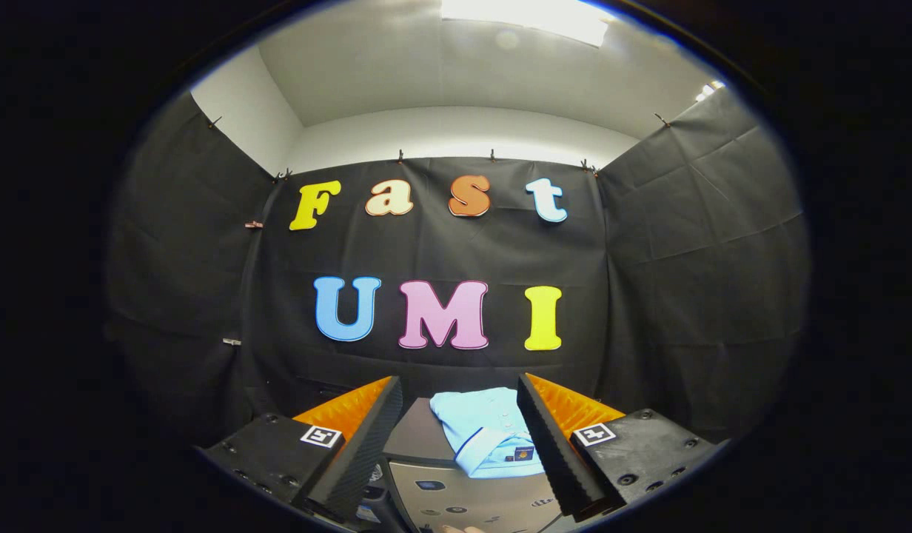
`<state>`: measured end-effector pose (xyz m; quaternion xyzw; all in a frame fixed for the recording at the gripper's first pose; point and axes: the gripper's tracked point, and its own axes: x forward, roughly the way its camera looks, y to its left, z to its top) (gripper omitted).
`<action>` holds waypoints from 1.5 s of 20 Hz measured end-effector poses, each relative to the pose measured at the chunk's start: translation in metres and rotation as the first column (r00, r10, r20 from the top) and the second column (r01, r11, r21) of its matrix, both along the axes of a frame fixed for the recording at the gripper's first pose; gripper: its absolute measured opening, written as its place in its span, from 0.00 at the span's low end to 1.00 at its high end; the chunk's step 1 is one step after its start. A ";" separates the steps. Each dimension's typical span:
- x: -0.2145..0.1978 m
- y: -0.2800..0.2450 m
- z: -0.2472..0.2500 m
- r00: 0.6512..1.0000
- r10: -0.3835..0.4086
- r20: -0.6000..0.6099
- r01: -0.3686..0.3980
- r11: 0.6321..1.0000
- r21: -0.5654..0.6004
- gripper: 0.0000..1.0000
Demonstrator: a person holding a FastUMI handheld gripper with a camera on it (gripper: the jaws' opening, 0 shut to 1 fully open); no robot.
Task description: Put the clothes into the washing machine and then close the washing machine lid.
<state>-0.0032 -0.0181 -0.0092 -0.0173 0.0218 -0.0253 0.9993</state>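
Note:
A light blue folded garment (480, 431) lies on the dark top of the washing machine (415, 438), seen between and beyond my fingers. The machine's pale front panel (463, 500) with small marks shows below it, nearer to me. My gripper (460, 403) is open, its two fingers (367, 437) spread wide with nothing between them. It hovers above and short of the garment, not touching it. Whether the machine's lid is up or down is not clear from here.
Black cloth walls close the booth at the back and on both sides, a short way beyond the machine. A white ceiling with a bright light panel (530, 15) is overhead. A bit of a hand (463, 528) shows below the panel.

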 end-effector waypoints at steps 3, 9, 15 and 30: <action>0.005 -0.010 0.001 1.000 -0.021 0.004 0.021 1.000 -0.004 0.98; 0.021 -0.023 0.000 0.998 -0.060 -0.001 0.060 0.998 -0.031 0.98; 0.055 -0.027 -0.003 1.000 -0.006 -0.018 0.005 1.000 -0.014 0.98; 0.222 -0.075 -0.098 0.935 -0.037 -0.352 0.060 0.997 0.054 0.98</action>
